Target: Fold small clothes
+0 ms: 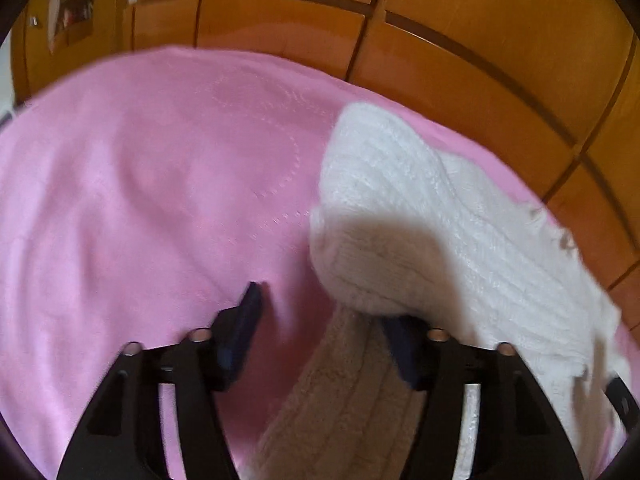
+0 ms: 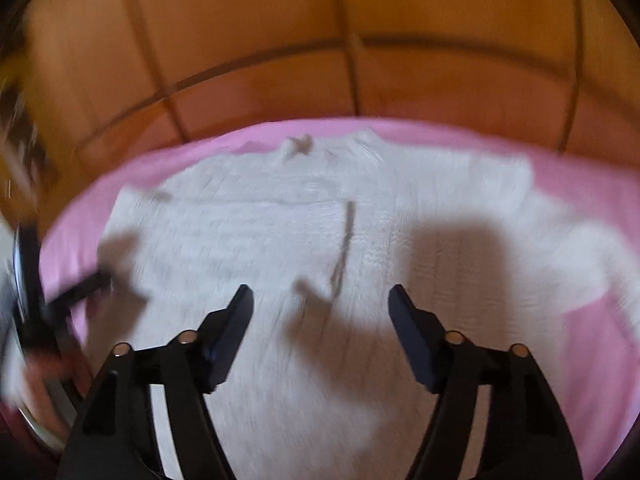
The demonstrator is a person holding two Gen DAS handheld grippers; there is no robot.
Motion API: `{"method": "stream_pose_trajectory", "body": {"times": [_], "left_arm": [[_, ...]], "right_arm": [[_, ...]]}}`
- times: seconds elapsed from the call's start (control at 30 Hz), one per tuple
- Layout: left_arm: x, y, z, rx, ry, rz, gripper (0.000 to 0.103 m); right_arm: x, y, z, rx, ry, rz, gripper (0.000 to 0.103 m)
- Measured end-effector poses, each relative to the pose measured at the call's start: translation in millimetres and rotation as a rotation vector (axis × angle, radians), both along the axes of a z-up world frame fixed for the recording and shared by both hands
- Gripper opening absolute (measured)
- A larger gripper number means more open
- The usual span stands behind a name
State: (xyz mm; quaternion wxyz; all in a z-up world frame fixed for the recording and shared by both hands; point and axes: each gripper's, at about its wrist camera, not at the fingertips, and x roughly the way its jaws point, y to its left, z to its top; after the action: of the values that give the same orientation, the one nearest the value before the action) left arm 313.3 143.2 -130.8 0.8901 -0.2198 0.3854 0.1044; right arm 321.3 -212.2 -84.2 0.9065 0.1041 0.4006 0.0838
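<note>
A white knitted garment (image 2: 280,220) lies spread flat on a pink blanket (image 2: 580,184), with a small tie at its far edge and a dark seam line down its middle. My right gripper (image 2: 322,300) hovers open over the garment's near part, nothing between its fingers. In the left wrist view the garment (image 1: 420,200) is bunched at its left edge. A fold of it hangs between the jaws of my left gripper (image 1: 324,320) and drapes over the right finger. The left finger (image 1: 250,308) stands apart from the cloth, with pink blanket (image 1: 140,180) showing in the gap.
Orange-brown wooden cupboard panels (image 1: 280,20) rise right behind the blanket's far edge, and the right wrist view shows these panels (image 2: 260,60) too. A dark, blurred shape (image 2: 60,292) sits at the left edge of the right wrist view, over the garment's left side.
</note>
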Motion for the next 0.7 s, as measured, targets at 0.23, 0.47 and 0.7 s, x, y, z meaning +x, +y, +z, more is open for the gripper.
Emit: {"method": "stream_pose_trajectory", "body": {"times": [0.23,0.47,0.7], "left_arm": [[-17.5,21.8,-7.8,-0.187,-0.154,-0.002,0.075],[-18.4,15.6,-8.7,-0.173,-0.138,-0.02,0.081],[18.9,-20.0,-3.2,0.095,0.077,-0.075,0.09]], "right_arm": [[44.2,-1.5,-26.4,0.186,0.071,-0.06,0.013],[44.3,-28.9,21.8,0.131,-0.137,-0.157,0.005],[45.6,-70.5,-8.5,0.083,-0.116,-0.231,0.005]]}}
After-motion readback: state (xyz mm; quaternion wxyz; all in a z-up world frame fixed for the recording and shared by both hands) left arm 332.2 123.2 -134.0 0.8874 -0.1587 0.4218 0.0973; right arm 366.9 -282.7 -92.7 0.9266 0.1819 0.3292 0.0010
